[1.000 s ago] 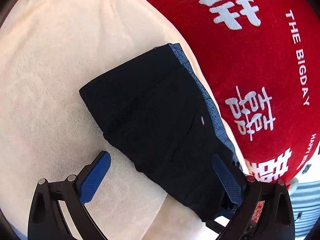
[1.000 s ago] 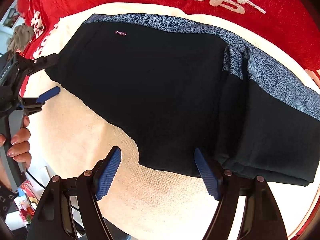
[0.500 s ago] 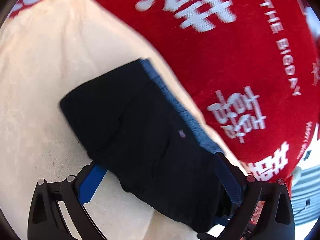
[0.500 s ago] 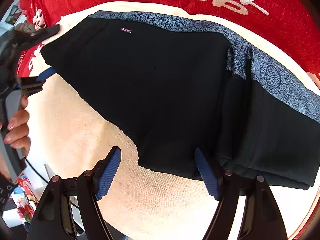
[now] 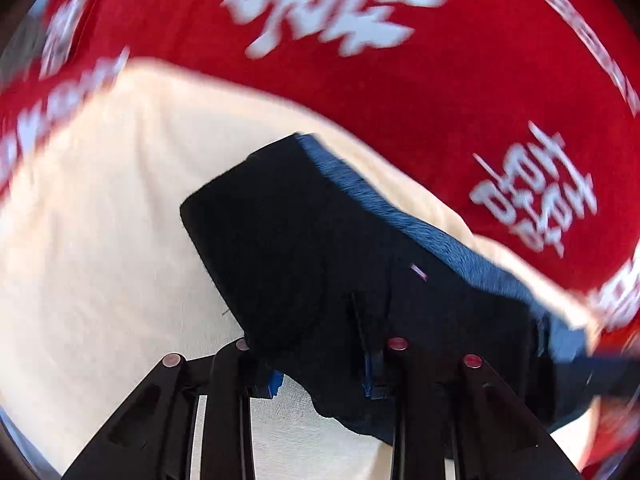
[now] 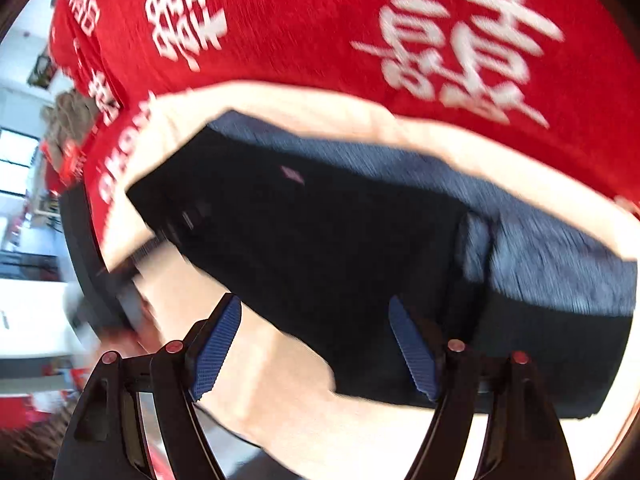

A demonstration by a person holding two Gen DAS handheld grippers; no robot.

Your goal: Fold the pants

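Red printed cloth (image 5: 400, 92) beyond; limp, light pants (image 5: 320, 248) w/ near hem pinched in just-closed left tongs (image 5: 320, 380); right tongs (image 6: 316, 354) spread, holding nothing.

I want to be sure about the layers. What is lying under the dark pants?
The pants lie on a cream cloth, and under that a red cloth with white characters shows around it. What the cloths rest on is covered. The left gripper has just closed on the pants' near edge.
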